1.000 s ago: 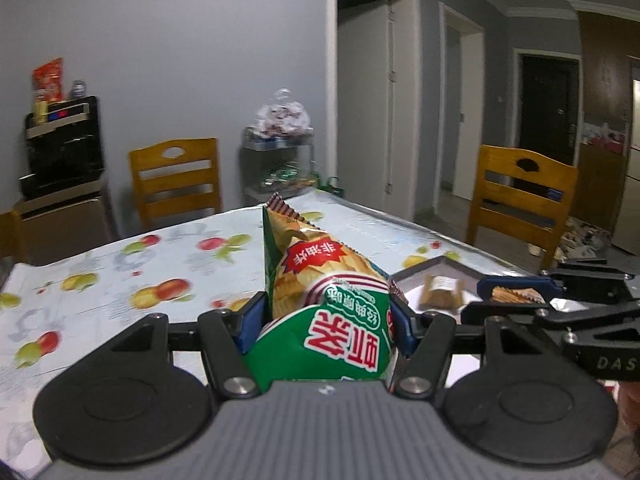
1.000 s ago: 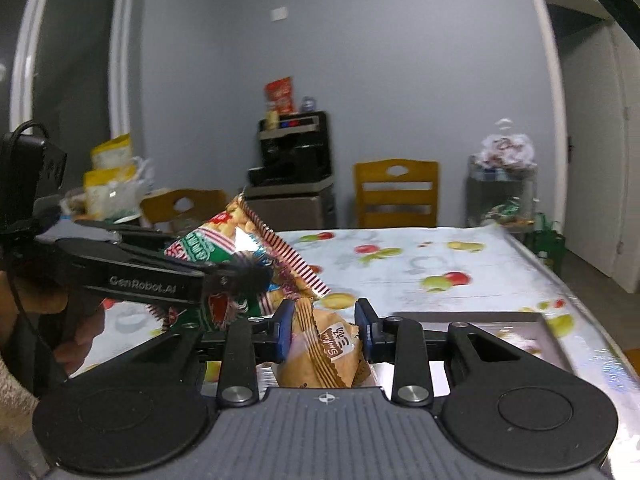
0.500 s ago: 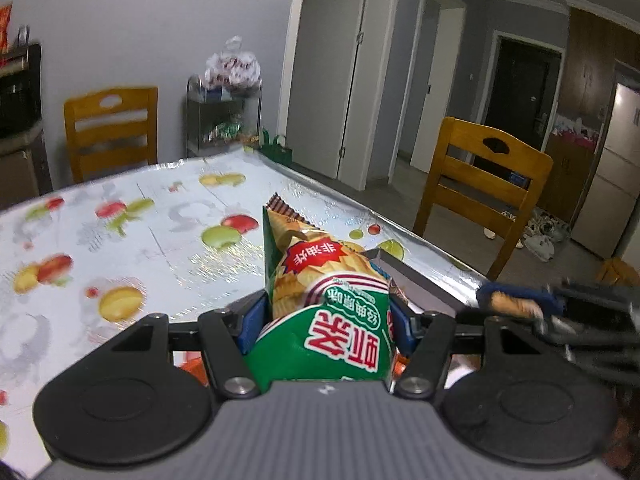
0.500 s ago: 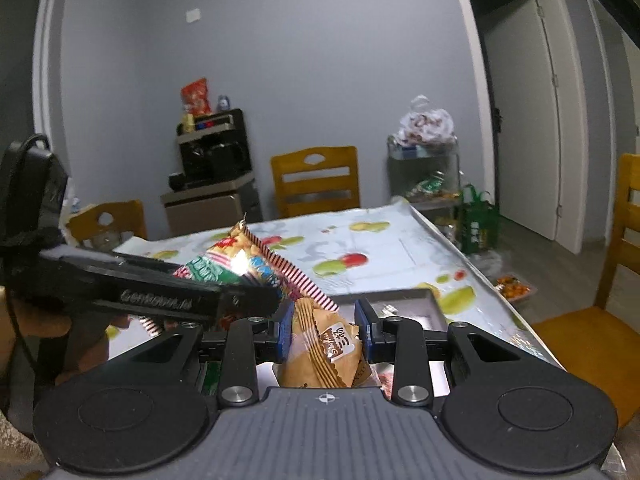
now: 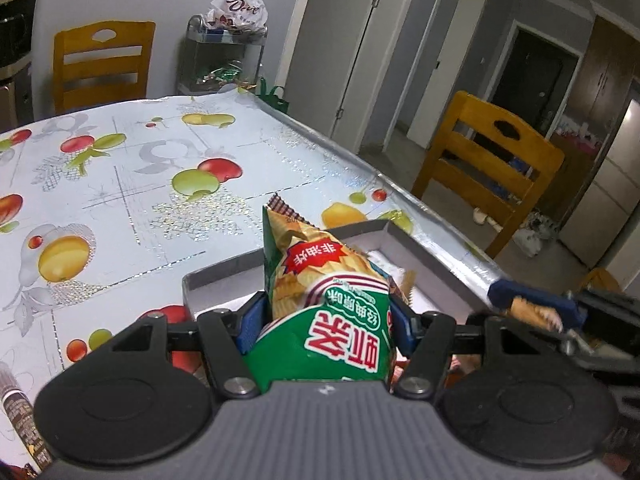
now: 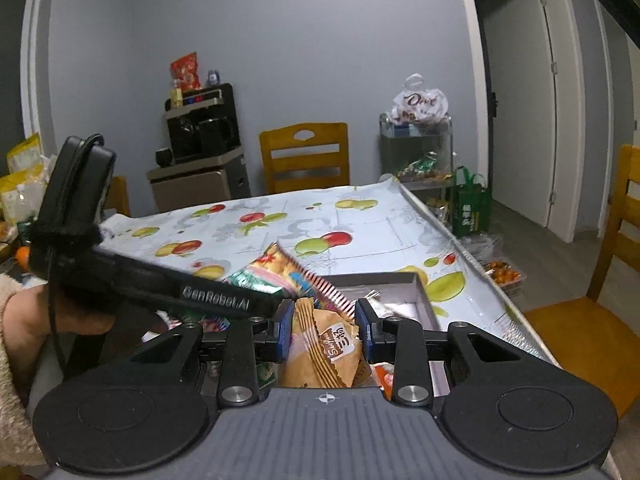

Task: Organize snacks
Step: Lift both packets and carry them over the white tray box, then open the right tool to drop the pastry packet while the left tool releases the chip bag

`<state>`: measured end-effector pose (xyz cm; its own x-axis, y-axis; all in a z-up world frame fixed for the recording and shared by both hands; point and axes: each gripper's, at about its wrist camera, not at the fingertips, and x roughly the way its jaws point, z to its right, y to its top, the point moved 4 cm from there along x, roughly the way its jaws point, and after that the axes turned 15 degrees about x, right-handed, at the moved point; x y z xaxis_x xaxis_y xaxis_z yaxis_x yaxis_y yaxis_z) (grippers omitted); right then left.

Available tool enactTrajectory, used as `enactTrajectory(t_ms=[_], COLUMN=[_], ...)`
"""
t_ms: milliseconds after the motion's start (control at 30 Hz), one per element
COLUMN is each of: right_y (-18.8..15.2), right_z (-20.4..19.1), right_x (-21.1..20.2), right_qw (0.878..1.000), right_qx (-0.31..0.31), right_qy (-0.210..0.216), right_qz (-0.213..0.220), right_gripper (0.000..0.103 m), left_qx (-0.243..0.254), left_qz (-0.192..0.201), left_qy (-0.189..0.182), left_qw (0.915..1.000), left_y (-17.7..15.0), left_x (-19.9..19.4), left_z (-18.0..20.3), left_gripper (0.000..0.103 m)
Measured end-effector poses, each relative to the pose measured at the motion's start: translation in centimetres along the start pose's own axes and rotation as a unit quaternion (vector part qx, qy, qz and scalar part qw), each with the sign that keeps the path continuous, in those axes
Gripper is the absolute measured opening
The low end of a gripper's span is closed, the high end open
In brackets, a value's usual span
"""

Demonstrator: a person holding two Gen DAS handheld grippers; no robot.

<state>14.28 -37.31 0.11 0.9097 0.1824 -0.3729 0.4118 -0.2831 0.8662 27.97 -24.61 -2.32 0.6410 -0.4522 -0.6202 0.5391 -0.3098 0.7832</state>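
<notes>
Swung rightward and tipped down since a second ago: left wrist view now looks over the table's far right corner and onto the grey tray (image 5: 224, 276), no longer at the back wall. Right wrist view likewise turned right and dipped slightly. Grips unchanged across both.

Left gripper (image 5: 324, 316): blue pads pinched on the lower body of the green chip bag (image 5: 320, 288), crimped top pointing forward over the tray's near wall. Bag puffed with air between the pads.

Right gripper (image 6: 325, 330): pads pressed together on the tan pastry packet (image 6: 320, 344), held near its sealed seam. Packet hangs over the tray (image 6: 422, 298), just beside the chip bag (image 6: 276, 276) as seen from the right wrist. Hand (image 6: 48, 320) on the left gripper's handle visible at left edge.

Tray sits near the right edge of the fruit-print tablecloth (image 5: 132, 184); a few wrapped items already inside, too hidden to name.

Handling, judged:
- Chip bag: very light, air-cushioned, glossy film likely slippery; contents brittle, so no hard squeeze. Best held low on the body or at the crimped seam, where film is flat and stiff.
- Pastry packet: light, soft, crushable; seam edge the safer hold.
- Both likely to drop flat once released; lower close to tray floor before letting go.
</notes>
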Motion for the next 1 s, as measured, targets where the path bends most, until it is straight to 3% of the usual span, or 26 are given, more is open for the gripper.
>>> enactTrajectory(t_ms=[167,333,633,1000], right_y=[0.4,0.8,1.2,0.7], right_z=[0.9,1.1,0.7,-0.1], right_x=[1.2,0.6,1.9,4.1], right_qw=[0.999,0.999,0.999,0.998], right_qx=[0.033,0.036,0.032,0.027], right_qy=[-0.002,-0.002,-0.018,-0.041], right_qz=[-0.017,-0.006,-0.013,-0.028], right_gripper=[0.034,0.034,0.034,0.036], left_qx=[0.003,-0.001,-0.013,0.017], left_qz=[-0.002,0.021,0.052,0.044], left_qy=[0.0,0.006,0.035,0.063], left_qw=[1.0,0.9998,0.9979,0.9969], left_y=[-0.4,-0.4,-0.1,-1.4], left_x=[0.2,-1.6,-5.2,-7.2], left_z=[-0.2,-0.2,-1.4,-1.4], left_gripper=[0.068,0.091,0.096,0.096])
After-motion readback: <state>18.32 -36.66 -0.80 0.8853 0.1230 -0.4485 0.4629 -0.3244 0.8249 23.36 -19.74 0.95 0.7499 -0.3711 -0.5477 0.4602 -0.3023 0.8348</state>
